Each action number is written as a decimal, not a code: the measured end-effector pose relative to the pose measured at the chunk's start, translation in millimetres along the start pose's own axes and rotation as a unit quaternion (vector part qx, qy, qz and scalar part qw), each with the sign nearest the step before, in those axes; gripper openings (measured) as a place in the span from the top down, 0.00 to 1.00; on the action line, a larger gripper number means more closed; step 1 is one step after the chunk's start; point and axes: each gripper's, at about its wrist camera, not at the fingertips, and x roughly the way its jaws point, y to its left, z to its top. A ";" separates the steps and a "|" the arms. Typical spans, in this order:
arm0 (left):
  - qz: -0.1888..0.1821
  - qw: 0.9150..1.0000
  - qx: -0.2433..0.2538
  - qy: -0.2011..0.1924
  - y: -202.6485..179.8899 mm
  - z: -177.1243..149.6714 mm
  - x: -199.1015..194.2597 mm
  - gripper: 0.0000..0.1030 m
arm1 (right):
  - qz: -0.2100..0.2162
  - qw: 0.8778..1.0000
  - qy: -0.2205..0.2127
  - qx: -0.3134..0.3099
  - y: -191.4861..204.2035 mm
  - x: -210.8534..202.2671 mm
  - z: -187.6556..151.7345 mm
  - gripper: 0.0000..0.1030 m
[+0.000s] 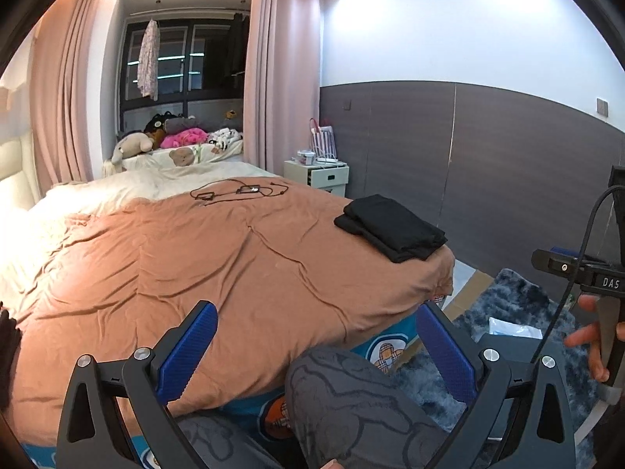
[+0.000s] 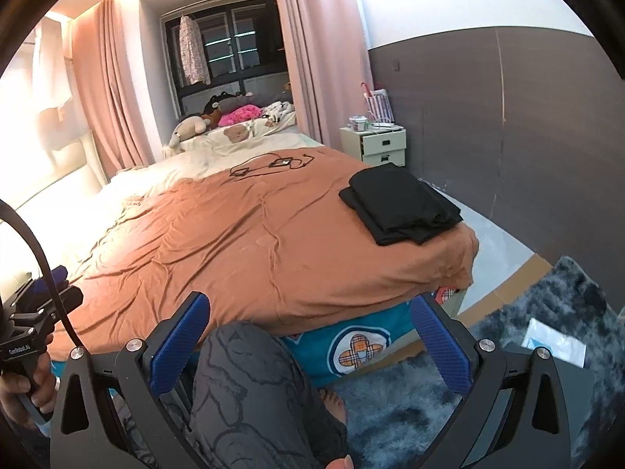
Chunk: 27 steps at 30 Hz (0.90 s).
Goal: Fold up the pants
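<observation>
Black pants (image 1: 390, 226) (image 2: 402, 203) lie folded in a neat stack on the right front corner of the orange bedspread (image 1: 218, 258) (image 2: 234, 242). My left gripper (image 1: 317, 308) is held open before the bed's near edge, far short of the pants, with nothing between its blue pads (image 1: 187, 351). My right gripper (image 2: 309, 299) is also open and empty, its blue pads (image 2: 441, 344) framing the bed's foot. Each gripper shows at the edge of the other's view: the right gripper's body (image 1: 578, 273) and the left gripper's body (image 2: 39, 312), each held in a hand.
A person's knee in grey patterned trousers (image 1: 351, 398) (image 2: 250, 383) fills the low foreground, with a bare foot (image 2: 332, 402) on a shaggy blue-grey rug (image 2: 547, 312). Black cables (image 1: 238, 191) lie mid-bed. A white nightstand (image 1: 318, 176) stands by the grey wall, plush toys (image 1: 156, 140) beyond.
</observation>
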 end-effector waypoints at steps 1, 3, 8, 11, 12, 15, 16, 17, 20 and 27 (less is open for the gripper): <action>-0.001 1.000 -0.001 0.002 -0.2 -2.4 -1.9 0.00 | -0.002 1.000 0.002 0.004 -0.7 0.3 -3.6 0.00; 0.003 1.000 -0.001 0.004 -1.4 -7.0 -4.1 0.00 | -0.005 1.000 0.006 0.009 0.9 -1.4 -10.4 0.00; 0.005 1.000 -0.005 0.009 -0.8 -18.6 -7.8 0.00 | -0.015 1.000 0.012 0.004 10.1 -8.5 -21.3 0.00; 0.010 1.000 -0.006 0.007 -0.2 -22.2 -10.8 0.00 | -0.013 1.000 0.015 -0.003 16.8 -9.9 -24.1 0.00; 0.013 1.000 -0.003 0.006 -0.3 -22.8 -11.9 0.00 | -0.013 1.000 0.016 -0.006 18.6 -9.6 -24.7 0.00; 0.015 1.000 0.003 0.005 -1.5 -22.6 -12.4 0.00 | 0.003 1.000 0.015 -0.005 23.0 -11.6 -28.2 0.00; 0.017 1.000 0.003 0.005 -1.5 -23.5 -12.4 0.00 | 0.004 1.000 0.015 -0.005 23.6 -11.3 -28.3 0.00; 0.019 1.000 0.002 0.006 -0.6 -23.7 -12.1 0.00 | 0.001 1.000 0.013 -0.010 25.2 -10.8 -27.6 0.00; 0.020 1.000 -0.002 0.006 1.9 -25.4 -12.4 0.00 | -0.003 1.000 0.007 -0.018 29.0 -11.2 -29.9 0.00; 0.025 1.000 -0.012 0.004 6.4 -26.2 -14.4 0.00 | -0.001 1.000 0.001 -0.021 30.5 -11.9 -36.3 0.00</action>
